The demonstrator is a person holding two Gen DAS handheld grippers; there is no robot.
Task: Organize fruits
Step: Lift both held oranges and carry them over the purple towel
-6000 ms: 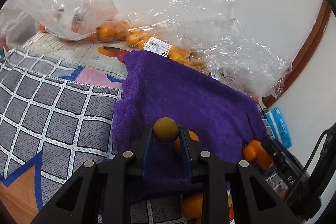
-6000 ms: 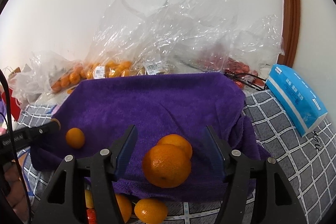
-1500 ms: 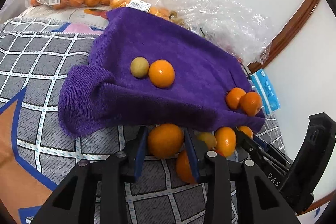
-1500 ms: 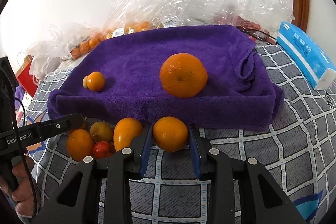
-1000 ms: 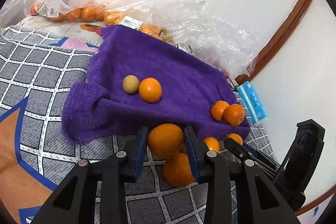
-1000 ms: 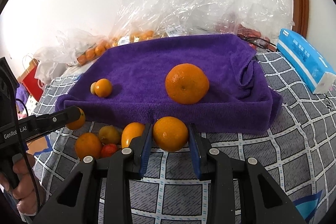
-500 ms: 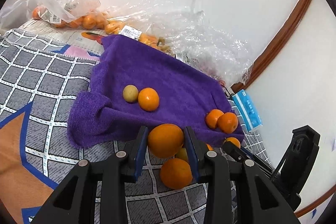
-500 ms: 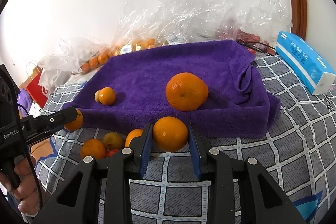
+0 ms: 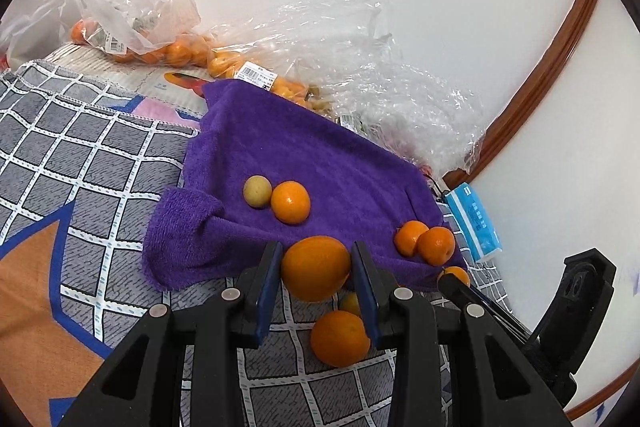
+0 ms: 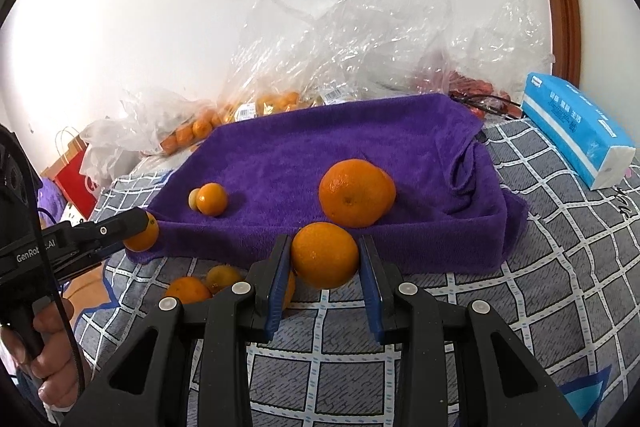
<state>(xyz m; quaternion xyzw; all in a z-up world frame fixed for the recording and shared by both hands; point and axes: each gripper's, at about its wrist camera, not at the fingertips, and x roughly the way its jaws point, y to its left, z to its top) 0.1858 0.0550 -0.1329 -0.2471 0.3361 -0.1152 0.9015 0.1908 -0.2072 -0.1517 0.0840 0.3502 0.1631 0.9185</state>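
Note:
My left gripper (image 9: 316, 269) is shut on an orange (image 9: 315, 267) and holds it above the near edge of the purple towel (image 9: 320, 159). My right gripper (image 10: 325, 257) is shut on another orange (image 10: 325, 254), just in front of the towel (image 10: 320, 147). On the towel lie a yellowish fruit (image 9: 257, 191) beside a small orange (image 9: 290, 202), and two oranges (image 9: 424, 241) at the right edge; the right wrist view shows a big orange (image 10: 356, 191) there. Loose fruits (image 9: 340, 338) lie on the checked cloth below.
Clear plastic bags of oranges (image 9: 176, 51) line the wall behind the towel. A blue tissue pack (image 10: 576, 133) lies to the right. A red paper bag (image 10: 76, 175) stands at far left. The grey checked cloth (image 10: 560, 267) covers the surface.
Both grippers have lifted with their oranges, away from the loose fruits on the cloth and toward the towel's near edge. Six seconds ago they held other fruits over the towel.

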